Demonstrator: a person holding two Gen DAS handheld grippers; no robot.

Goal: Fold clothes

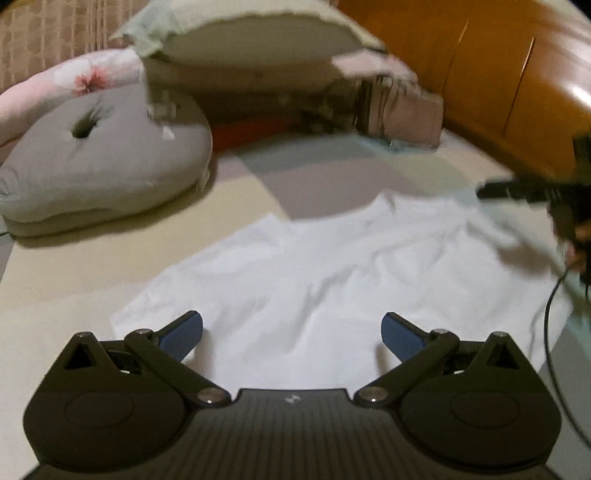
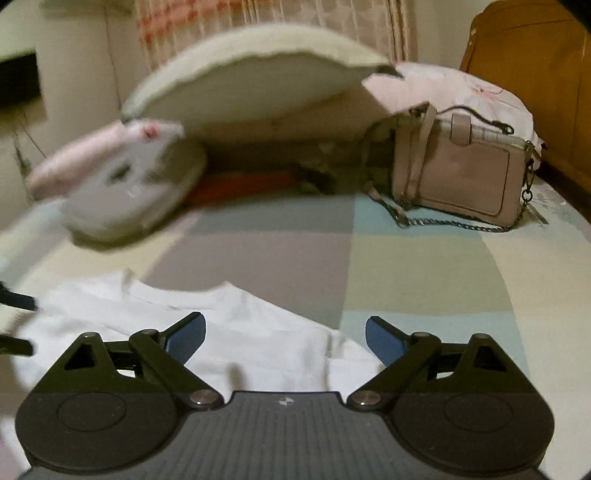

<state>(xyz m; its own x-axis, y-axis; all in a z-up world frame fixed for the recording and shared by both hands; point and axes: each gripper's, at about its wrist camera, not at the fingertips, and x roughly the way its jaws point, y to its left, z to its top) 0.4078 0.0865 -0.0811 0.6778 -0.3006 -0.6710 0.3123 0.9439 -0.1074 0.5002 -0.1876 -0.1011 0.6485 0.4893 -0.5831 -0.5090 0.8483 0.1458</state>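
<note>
A white T-shirt (image 1: 332, 266) lies spread and a little rumpled on the bed's patchwork sheet (image 1: 332, 166). My left gripper (image 1: 291, 334) hovers over the shirt's near edge, open, with nothing between its blue pads. The right gripper shows at the right edge of the left wrist view (image 1: 524, 192), blurred, held by a hand over the shirt's far side. In the right wrist view the same shirt (image 2: 258, 332) sits under my right gripper (image 2: 284, 338), which is open and empty above the shirt's right sleeve. The left gripper's fingers (image 2: 18, 301) peek in at the left edge there.
A grey cushion (image 1: 103, 162) lies at the back left. A beige handbag (image 2: 461, 177) with a chain stands at the back right, in front of a pink floral pillow (image 2: 472, 92). A pale pillow (image 1: 258, 33) leans behind; an orange wooden headboard (image 1: 498, 74) is on the right.
</note>
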